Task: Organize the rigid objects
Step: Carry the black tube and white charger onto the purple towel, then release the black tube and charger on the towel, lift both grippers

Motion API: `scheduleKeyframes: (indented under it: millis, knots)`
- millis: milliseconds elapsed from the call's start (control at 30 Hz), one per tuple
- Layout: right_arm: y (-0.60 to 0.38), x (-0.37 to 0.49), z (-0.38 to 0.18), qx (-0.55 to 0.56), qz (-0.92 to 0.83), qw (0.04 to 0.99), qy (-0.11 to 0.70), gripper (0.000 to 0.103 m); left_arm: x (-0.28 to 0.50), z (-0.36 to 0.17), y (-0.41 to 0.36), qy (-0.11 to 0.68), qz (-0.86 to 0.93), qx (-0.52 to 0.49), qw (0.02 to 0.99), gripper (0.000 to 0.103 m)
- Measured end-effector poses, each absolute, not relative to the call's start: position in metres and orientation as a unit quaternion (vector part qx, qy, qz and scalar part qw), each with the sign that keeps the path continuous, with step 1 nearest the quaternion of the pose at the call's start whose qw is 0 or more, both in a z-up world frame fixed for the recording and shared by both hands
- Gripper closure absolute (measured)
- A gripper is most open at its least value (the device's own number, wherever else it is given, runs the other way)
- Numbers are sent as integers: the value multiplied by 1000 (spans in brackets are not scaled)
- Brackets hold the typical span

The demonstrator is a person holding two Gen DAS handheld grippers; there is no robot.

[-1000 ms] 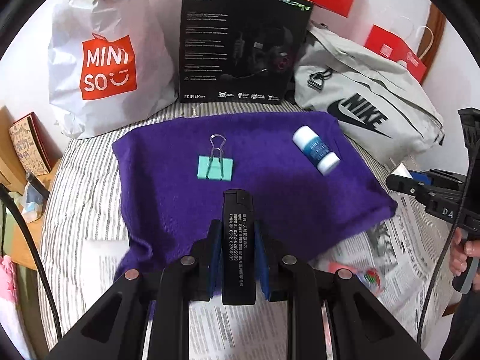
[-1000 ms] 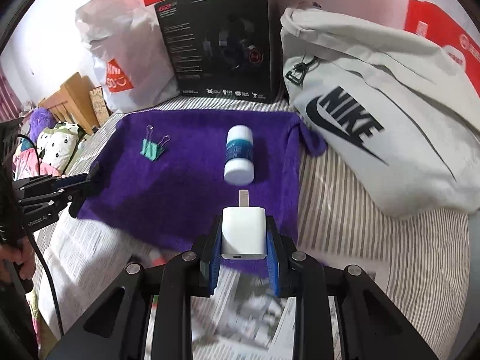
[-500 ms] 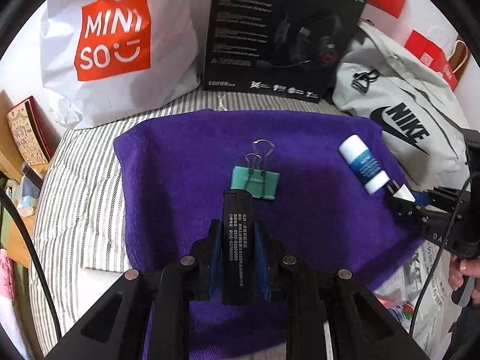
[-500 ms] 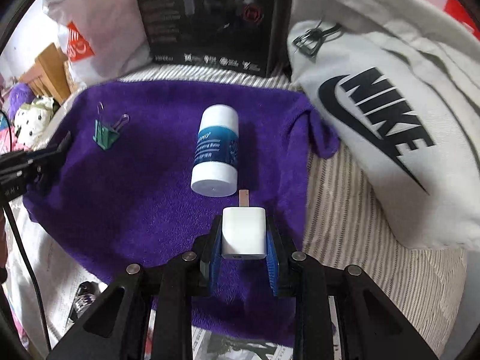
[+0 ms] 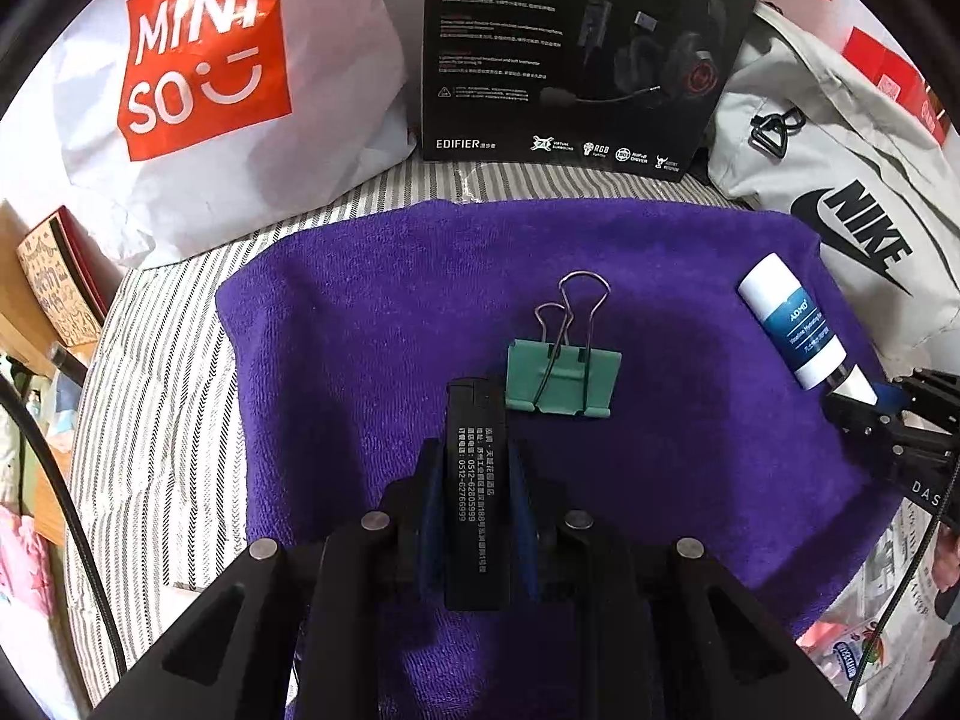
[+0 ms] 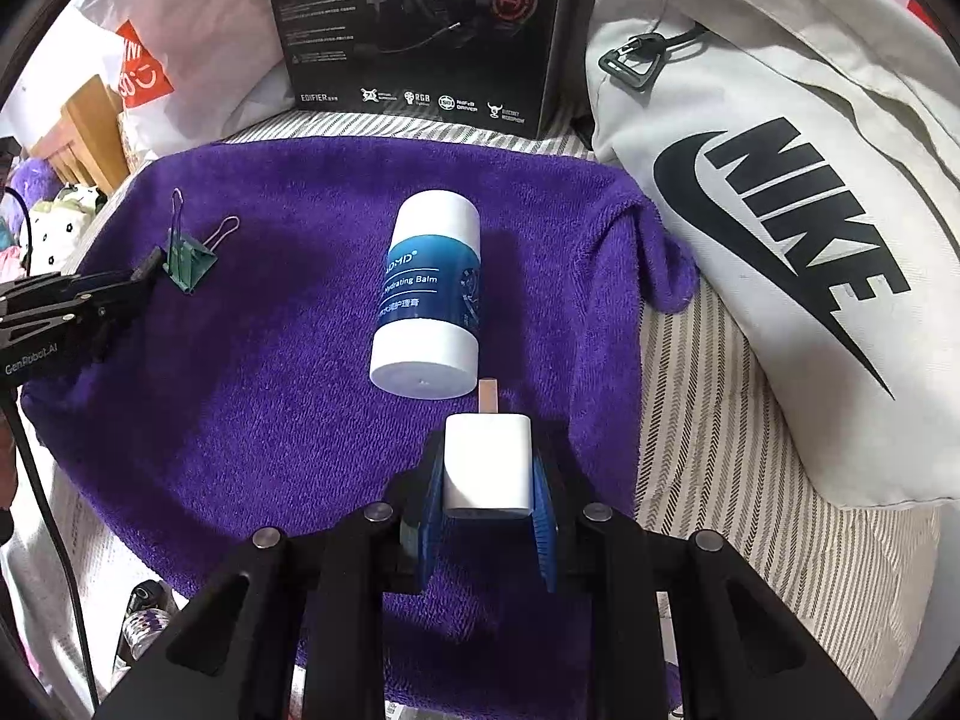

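Over the purple terry towel (image 5: 372, 360) both of my grippers hang, each with something clamped. From the left wrist camera I see my left gripper (image 5: 471, 474) pinched narrow on a slim black rectangular lighter-like bar with white printed text (image 5: 473, 480), its far end just beside the mint-green metal binder clip (image 5: 563, 381), which lies flat on the towel with its wire handles pointing away from me. That view also gives me the full white Miniso plastic bag (image 5: 198, 90) on the left and the wooden shelf edge (image 5: 36, 324) below it, which the other camera barely catches.

From the right wrist camera I see my right gripper (image 6: 487, 480) closed on a small white plastic charger block (image 6: 487, 462) with one metal prong sticking forward. The prong's tip is very near the base of the white cylindrical balm jar with a blue label (image 6: 429, 294), lying on its side on the towel; I cannot tell whether they touch. Only here is the label readable, and the grey Nike fabric bag (image 6: 780, 180) fills the right side. The black Edifier headset box (image 6: 420, 30) stands behind the towel in both views.
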State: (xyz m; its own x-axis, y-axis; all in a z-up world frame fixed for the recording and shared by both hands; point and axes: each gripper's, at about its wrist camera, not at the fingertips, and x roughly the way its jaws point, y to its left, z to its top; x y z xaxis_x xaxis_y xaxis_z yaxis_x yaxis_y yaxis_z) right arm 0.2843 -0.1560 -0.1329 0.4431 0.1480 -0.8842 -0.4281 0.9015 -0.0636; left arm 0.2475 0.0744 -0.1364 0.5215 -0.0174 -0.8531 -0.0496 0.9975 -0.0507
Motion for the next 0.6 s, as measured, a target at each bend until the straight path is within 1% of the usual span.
scheduleKeyframes:
  millis: [233, 267, 333, 400, 433, 467, 533, 600]
  knots:
    - [-157, 283, -134, -146, 179, 839, 492, 76, 244, -138, 71, 487, 16, -27, 873, 81]
    - [-157, 283, -134, -146, 180, 839, 492, 76, 243, -138, 69, 489, 12, -24, 872, 77]
    - [-158, 281, -134, -145, 186, 838, 492, 76, 239, -138, 66, 492, 8, -16, 870, 73]
    - [-159, 280, -132, -141, 191, 834, 498, 72, 235, -138, 64, 495, 10, -12, 869, 70]
    - [-159, 280, -132, -137, 195, 832, 501, 66, 233, -138, 63, 498, 9, -13, 867, 66]
    - [-160, 278, -130, -133, 199, 831, 503, 64, 231, -138, 63, 501, 9, -15, 865, 62]
    - [-160, 272, -127, -129, 202, 831, 502, 62, 226, -138, 61, 505, 7, -17, 863, 55]
    - [-160, 265, -123, -134, 202, 831, 500, 60, 221, -138, 58, 509, 8, -11, 861, 55]
